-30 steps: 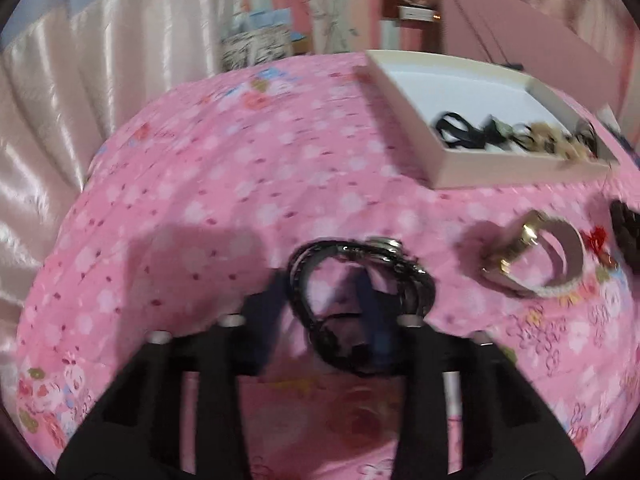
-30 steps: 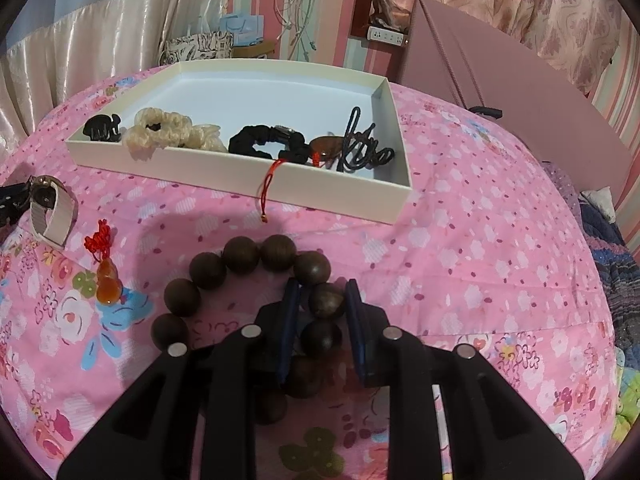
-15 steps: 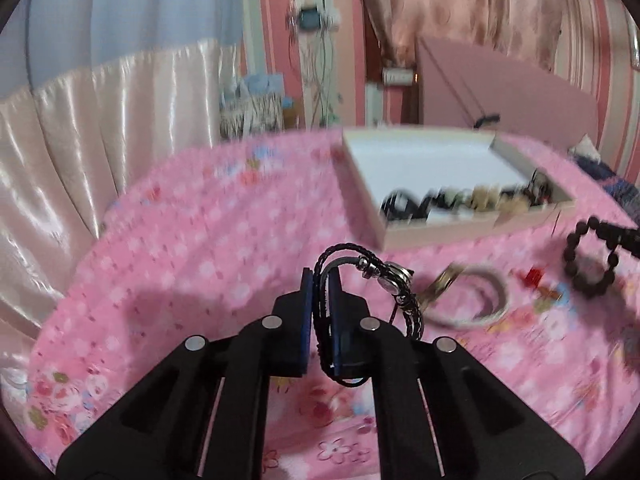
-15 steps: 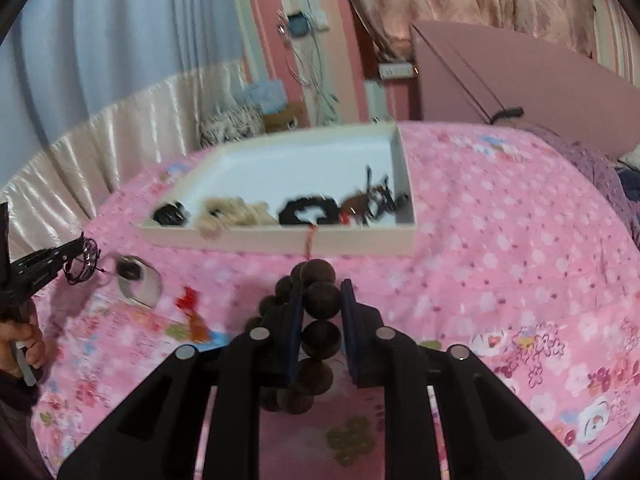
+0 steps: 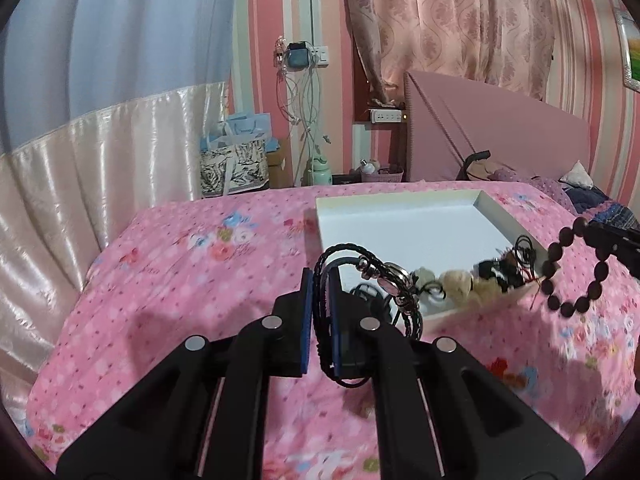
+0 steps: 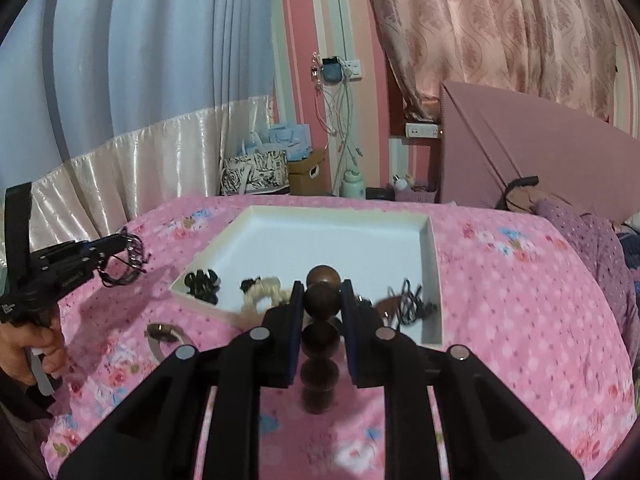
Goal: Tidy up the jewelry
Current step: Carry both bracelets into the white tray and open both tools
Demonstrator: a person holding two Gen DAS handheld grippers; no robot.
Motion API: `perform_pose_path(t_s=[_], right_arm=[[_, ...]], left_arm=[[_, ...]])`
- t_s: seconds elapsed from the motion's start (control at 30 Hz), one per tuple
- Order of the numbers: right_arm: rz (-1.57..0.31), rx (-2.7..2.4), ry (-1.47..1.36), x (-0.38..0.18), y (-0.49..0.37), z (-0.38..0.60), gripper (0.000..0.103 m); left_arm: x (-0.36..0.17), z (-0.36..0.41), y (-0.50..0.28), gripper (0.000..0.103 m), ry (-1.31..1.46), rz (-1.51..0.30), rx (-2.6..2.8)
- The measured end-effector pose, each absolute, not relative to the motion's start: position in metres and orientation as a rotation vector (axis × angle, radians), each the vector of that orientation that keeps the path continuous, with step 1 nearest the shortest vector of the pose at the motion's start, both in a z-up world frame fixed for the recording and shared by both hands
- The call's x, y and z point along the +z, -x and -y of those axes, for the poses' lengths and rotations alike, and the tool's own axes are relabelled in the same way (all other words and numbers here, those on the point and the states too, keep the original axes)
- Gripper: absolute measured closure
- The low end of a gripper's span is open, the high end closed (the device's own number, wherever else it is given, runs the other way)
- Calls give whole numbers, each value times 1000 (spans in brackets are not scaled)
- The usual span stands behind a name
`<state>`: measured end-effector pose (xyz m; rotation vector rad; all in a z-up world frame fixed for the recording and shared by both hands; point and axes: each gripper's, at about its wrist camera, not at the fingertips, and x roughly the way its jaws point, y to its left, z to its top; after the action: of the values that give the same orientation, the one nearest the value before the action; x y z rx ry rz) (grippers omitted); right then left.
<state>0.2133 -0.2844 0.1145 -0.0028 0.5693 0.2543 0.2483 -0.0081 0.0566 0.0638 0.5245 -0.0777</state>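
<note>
My left gripper (image 5: 321, 280) is shut on a black braided cord bracelet (image 5: 374, 270) with metal clasps, held in the air just in front of the near left corner of the white tray (image 5: 404, 202). My right gripper (image 6: 321, 294) is shut on a dark wooden bead bracelet (image 6: 320, 342) that hangs down between the fingers, above the tray's near rim (image 6: 435, 264). The bead bracelet (image 5: 574, 272) also shows at the right of the left wrist view. The left gripper and its cord bracelet (image 6: 128, 258) show at the left of the right wrist view.
The tray holds a black clip (image 6: 202, 284), a cream scrunchie (image 6: 264, 292) and black hair ties (image 6: 410, 304). A watch with a pale strap (image 6: 162, 336) lies on the pink floral bedspread (image 6: 520, 300). Curtains, bags and a pink headboard stand behind the bed.
Both grippers closed on their bracelets, lifted them off the bedspread and have carried them toward the tray.
</note>
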Motion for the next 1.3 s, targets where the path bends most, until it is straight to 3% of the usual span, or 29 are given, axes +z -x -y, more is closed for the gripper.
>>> perform_pose_path(t_s=[0.43,0.7,1.3], right_arm=[[-535,255,58,116,-290,242,85],[-595,229,3,95,-339,230,85],[-721,111,-72,36,-359,271,85]], left_arm=[[52,46,-324,97,-64,-542,-46],[21,54,-371,97,-34,-613,-52],[8,77,-399,93,-138,-746,-54]])
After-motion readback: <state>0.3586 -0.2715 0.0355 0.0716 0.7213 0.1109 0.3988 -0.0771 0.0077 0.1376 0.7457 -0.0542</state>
